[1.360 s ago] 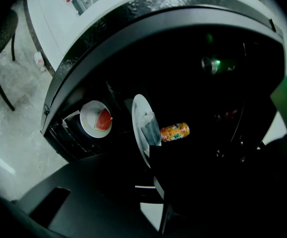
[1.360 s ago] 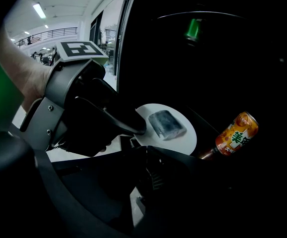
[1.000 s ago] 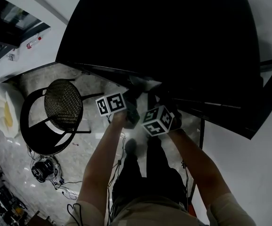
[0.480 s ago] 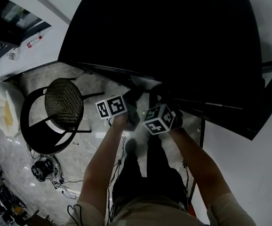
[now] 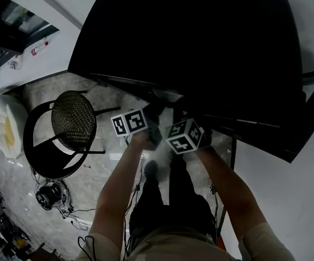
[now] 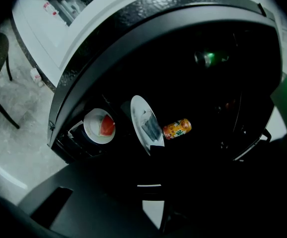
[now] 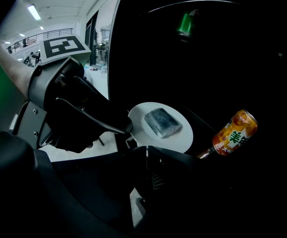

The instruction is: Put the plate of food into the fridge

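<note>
Black and glossy, the tall fridge point(image 5: 200, 48) fills most of the head view, and its inside is pretty dark. The round white plate point(image 7: 183, 135) with a grey rectangular block of food point(image 7: 162, 121) on it is already in there. An orange printed drink can point(image 7: 235, 132) lies on its side just beside the plate, on the right. The tips of the left gripper point(image 7: 127, 128) are at the plate's left rim. Its jaws have just been closing, and the rim is between them, pinched as far as I can see. The right gripper point(image 7: 146, 155) has its jaws pressed together with nothing in them, tips near the plate's front edge. The left gripper view also shows a white bowl with something red in it point(image 6: 99, 126), off to the plate's left. Out on the pale stone floor point(image 5: 92, 178), a black chair with a round mesh seat point(image 5: 73, 119) stands over to the left.
</note>
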Motion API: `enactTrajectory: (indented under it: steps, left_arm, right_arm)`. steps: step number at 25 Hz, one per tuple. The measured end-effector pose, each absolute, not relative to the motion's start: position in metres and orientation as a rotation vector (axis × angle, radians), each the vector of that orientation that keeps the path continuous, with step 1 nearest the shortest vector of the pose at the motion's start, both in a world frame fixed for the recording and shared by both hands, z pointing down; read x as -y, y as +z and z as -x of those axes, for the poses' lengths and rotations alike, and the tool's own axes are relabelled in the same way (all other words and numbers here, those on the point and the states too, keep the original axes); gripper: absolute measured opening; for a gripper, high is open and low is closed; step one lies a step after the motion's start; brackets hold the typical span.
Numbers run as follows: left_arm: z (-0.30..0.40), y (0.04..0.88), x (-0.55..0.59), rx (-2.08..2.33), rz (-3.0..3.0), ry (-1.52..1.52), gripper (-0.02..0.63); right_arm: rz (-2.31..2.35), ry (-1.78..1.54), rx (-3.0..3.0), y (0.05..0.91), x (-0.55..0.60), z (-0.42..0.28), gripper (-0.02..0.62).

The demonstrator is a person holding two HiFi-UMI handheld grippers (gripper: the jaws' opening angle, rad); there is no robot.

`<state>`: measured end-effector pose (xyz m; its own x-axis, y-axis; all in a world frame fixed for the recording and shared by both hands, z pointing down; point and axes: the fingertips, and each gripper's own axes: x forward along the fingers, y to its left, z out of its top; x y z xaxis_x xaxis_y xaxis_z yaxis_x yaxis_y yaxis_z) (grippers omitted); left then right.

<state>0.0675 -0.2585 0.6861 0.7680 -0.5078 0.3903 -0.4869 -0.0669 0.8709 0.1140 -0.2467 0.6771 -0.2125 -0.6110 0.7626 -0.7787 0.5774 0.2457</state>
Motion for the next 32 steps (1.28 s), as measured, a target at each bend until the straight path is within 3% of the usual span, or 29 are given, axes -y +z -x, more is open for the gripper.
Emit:
enactTrajectory:
  steps: [32]
  left_arm:
    - [-0.075, 0.688, 0.274, 0.785, -1.694, -0.038, 0.044]
  right_arm:
    - [-1.074, 0.222, 1.949, 0.683, 0.259, -0.103, 0.026]
